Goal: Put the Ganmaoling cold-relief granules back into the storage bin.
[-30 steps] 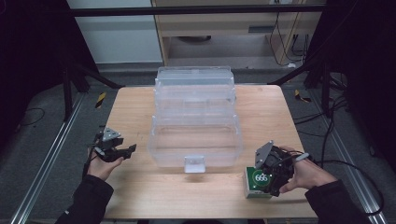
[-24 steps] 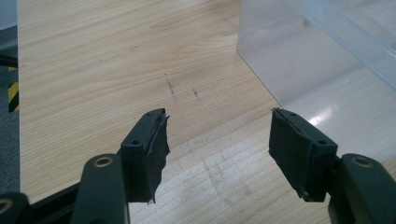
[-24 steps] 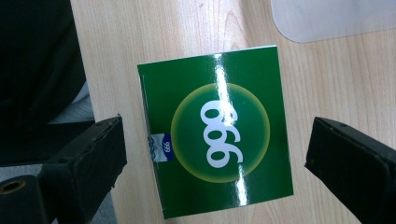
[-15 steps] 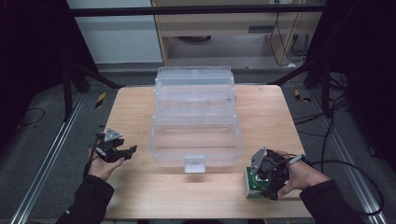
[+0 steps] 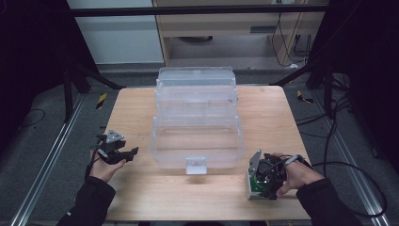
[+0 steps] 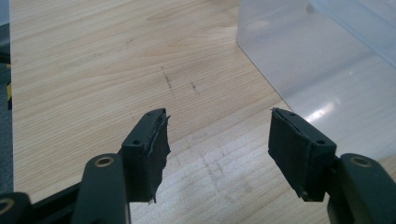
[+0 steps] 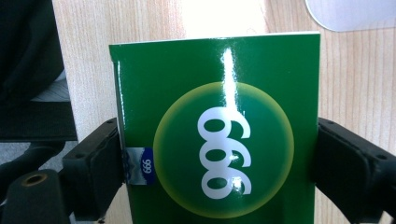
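A green box (image 7: 219, 130) with a white number in a yellow-ringed circle sits between the two jaws of my right gripper (image 7: 217, 158), which press on both its sides. In the high view the right gripper (image 5: 259, 181) holds that green box (image 5: 253, 184) on edge, low over the table's front right. My left gripper (image 5: 131, 153) hovers at the table's left, just beside the clear bin (image 5: 196, 141). In its own view the left gripper (image 6: 217, 140) stands open, with bare wood showing between its jaws.
The clear plastic bins (image 5: 195, 94) stand in a stepped row along the middle of the wooden table (image 5: 141, 197); the front one has a small handle tab (image 5: 195, 165). A corner of the front bin (image 6: 303, 56) lies ahead of the left gripper. Cables trail off the table's right side.
My right gripper has shifted slightly left and toward the front edge, and the green box has turned up more on edge. The left gripper has barely moved.
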{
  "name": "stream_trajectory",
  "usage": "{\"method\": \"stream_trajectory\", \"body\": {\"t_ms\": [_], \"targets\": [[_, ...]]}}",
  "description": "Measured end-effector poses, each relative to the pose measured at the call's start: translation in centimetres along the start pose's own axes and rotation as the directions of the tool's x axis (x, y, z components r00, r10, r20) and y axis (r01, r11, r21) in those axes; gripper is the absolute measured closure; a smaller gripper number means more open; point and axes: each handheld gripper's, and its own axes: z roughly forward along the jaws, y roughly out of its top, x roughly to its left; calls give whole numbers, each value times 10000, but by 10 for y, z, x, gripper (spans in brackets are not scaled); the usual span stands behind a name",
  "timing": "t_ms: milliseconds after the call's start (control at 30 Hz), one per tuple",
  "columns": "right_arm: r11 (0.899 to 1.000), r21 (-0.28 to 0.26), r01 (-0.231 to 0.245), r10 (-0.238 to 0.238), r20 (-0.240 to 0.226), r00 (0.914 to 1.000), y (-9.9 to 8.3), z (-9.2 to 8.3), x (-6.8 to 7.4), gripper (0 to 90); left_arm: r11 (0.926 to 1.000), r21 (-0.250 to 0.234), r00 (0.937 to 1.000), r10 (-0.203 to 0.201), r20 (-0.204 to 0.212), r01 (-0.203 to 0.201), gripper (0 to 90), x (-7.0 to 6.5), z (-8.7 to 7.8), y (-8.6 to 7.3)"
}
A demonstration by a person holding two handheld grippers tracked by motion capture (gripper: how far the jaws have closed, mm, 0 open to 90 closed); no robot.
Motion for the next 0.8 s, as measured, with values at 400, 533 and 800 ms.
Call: {"method": "stream_trajectory", "body": {"t_ms": [400,533,800], "targets": [[9998,156,94,-94,-22,10000,2,-1,-1,161,10000,-17,10000,4,7,-4,378,0,-1,0],[10000,80,52,-52,25,10000,1,-2,0,164,10000,-14,10000,4,4,-4,378,0,-1,0],[9999,-169,35,-30,252,9997,0,-16,0,164,10000,17,10000,16,5,-16,378,0,-1,0]]}}
